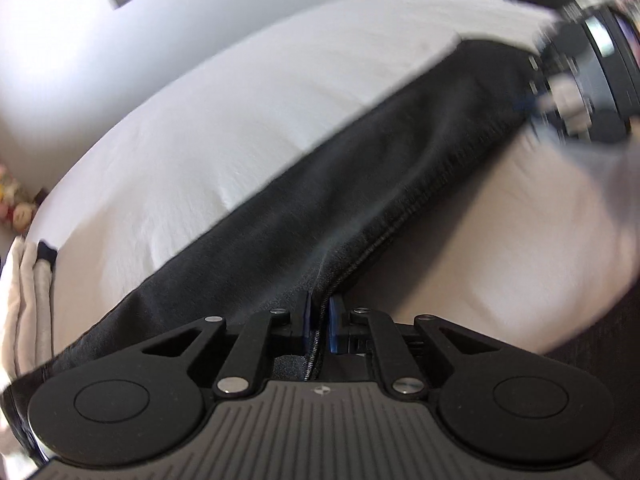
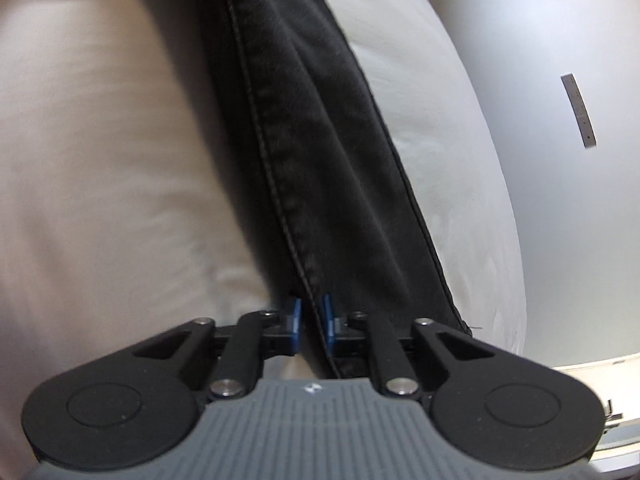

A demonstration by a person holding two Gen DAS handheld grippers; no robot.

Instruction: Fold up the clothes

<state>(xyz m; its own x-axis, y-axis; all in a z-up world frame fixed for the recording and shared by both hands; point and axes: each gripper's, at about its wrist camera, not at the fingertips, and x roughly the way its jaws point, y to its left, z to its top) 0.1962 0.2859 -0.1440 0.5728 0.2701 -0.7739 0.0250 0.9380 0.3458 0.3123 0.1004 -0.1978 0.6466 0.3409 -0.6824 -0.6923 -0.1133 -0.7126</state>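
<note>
Home bedroom, white-sheeted bed (image 1: 248,128), plain grey wall (image 2: 560,208), stuffed toys (image 1: 16,204) beside bed

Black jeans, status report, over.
Left tongs shut on black jeans seam. Right tongs shut on the same seam, other end. Jeans stretched taut over white bed. Nothing in the way.

Motion blur smears the right gripper (image 1: 580,76) at the far end of the black jeans (image 1: 360,184), hiding how its jaws stand. The jeans (image 2: 304,128) run off the top edge in the right wrist view. Small colourful objects (image 1: 16,204) beyond the bed's (image 1: 224,112) left edge are too blurred to identify.
</note>
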